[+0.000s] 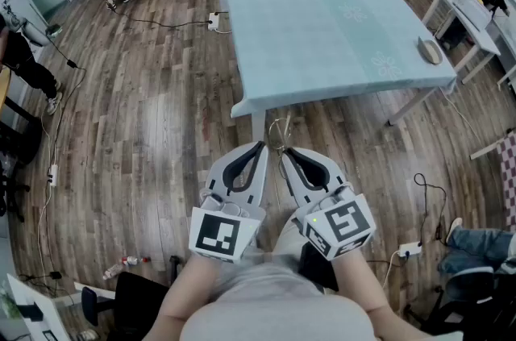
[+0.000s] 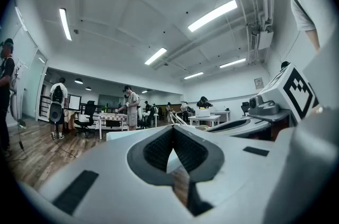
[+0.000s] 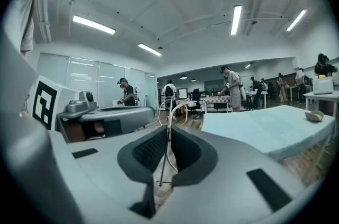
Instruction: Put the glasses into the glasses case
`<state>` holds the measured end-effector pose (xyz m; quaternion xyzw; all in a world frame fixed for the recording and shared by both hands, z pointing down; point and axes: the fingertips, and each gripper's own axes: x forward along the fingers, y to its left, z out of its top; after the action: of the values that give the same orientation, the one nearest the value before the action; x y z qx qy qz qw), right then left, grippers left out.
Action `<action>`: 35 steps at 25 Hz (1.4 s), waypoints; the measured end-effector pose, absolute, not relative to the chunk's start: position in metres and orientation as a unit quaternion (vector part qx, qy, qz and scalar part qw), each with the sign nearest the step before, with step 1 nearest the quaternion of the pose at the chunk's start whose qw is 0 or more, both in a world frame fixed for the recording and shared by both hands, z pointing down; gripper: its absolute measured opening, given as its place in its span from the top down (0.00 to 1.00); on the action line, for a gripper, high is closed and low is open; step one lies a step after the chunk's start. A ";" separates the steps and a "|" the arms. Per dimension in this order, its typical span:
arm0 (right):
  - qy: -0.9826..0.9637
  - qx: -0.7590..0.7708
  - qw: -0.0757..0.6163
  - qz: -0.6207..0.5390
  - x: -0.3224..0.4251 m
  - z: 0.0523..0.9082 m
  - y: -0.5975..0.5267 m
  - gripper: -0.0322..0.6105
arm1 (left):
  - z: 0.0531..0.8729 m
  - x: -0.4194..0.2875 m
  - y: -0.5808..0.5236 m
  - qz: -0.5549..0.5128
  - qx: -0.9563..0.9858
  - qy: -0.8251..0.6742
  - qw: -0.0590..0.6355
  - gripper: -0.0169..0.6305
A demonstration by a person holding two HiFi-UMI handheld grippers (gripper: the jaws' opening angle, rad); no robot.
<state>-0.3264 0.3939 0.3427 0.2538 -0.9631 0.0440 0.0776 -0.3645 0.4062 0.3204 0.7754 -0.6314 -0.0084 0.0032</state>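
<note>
Nearest, the left gripper [image 1: 258,150] is held with its fingers pressed together, nothing between them. The right gripper [image 3: 168,133] is clamped on the thin wire glasses [image 3: 169,112]. With so slim a hold, they could be twisted or dropped before the case [image 1: 431,51], far across the worktop [image 1: 322,33], is reached.

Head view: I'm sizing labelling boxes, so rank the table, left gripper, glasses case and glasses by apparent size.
1. table
2. left gripper, though nearest the camera
3. glasses case and glasses look alike; not ranked
</note>
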 end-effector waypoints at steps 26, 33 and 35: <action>-0.957 0.279 0.074 0.017 -0.284 0.318 0.339 0.91 | 0.295 -0.340 0.346 -0.035 0.777 -0.628 -0.025 0.96; -0.955 0.288 0.062 0.025 -0.273 0.318 0.301 0.91 | 0.298 -0.325 0.313 -0.022 0.781 -0.624 -0.027 0.96; -0.956 0.285 0.060 0.026 -0.272 0.318 0.293 0.91 | 0.300 -0.321 0.302 -0.022 0.781 -0.623 -0.027 0.96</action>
<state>-0.2720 0.2926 0.3180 0.2853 -0.9562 0.0260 0.0604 -0.3214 0.3020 0.3000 0.7812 -0.6234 -0.0221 -0.0266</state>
